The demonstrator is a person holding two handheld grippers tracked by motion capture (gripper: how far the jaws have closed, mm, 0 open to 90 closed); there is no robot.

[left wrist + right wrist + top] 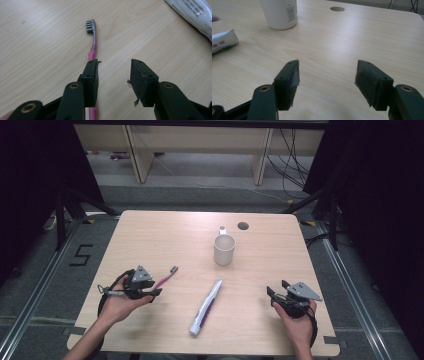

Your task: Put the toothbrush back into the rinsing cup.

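A pink and grey toothbrush [167, 277] lies on the wooden table [165, 235] at the left, its bristle head [90, 25] pointing away from the person. My left gripper [154, 292] hovers over its handle end. In the left gripper view the jaws [114, 62] stand apart with bare table between them, and the pink handle [92, 53] runs under the left jaw. No pad presses on it. My right gripper [276, 287] rests at the right front, open [328, 62] and empty.
A white and purple toothpaste tube [206, 307] lies slantwise at the front middle between the two hands. A white cup [224, 249] stands upright behind it, with a small white piece [222, 229] and a round hole [243, 226] in the tabletop beyond.
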